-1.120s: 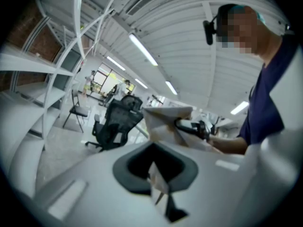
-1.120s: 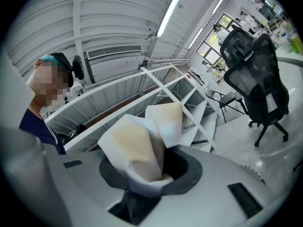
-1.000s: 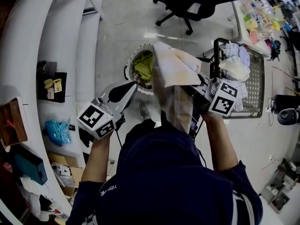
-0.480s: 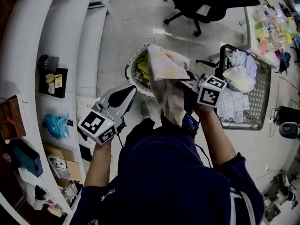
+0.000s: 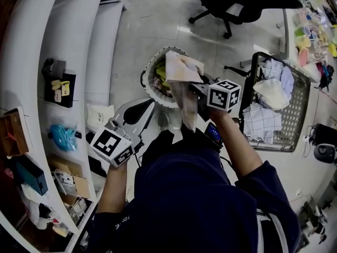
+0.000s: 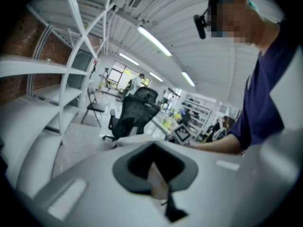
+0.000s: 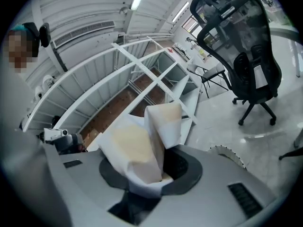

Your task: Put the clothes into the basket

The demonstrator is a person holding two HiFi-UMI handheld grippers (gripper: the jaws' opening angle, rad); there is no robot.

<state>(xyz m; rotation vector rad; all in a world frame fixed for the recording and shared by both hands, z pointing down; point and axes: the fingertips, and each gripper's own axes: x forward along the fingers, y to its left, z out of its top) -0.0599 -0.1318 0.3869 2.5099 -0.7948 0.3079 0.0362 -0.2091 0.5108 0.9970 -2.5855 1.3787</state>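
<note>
- We see the right gripper [image 5: 197, 91] held out in front of the person's chest, with its marker cube facing up.
- Its jaws are pressed together on a cream cloth [image 5: 181, 70]. In the right gripper view the fabric bunches up out of the dark recess between them.
- The cloth is off the floor. Its upper folds stand over the near edge of the round basket [image 5: 145, 65], and a long tail hangs down beside the gripper towards the person.
- The basket stands on the pale floor straight ahead. It has a white rim and a yellow-green garment [image 5: 161, 71] lies inside it.
- The left gripper [image 5: 142, 107] is lower and to the left, pointing up towards the basket and just short of its rim.
- In the left gripper view its jaws meet, with only a thin pale sliver showing at the seam. We make out no garment in their grasp.
- To the right of the right gripper stands a wire cart [image 5: 303, 101] with a black frame. It holds more laundry, including a white piece [image 5: 271, 93] on top and a checked one beneath.
- A black office chair [image 5: 237, 1] sits beyond the basket, at the far side of the floor.
- White shelves [image 5: 79, 46] curve along the left side and carry small boxes and a blue item.
</note>
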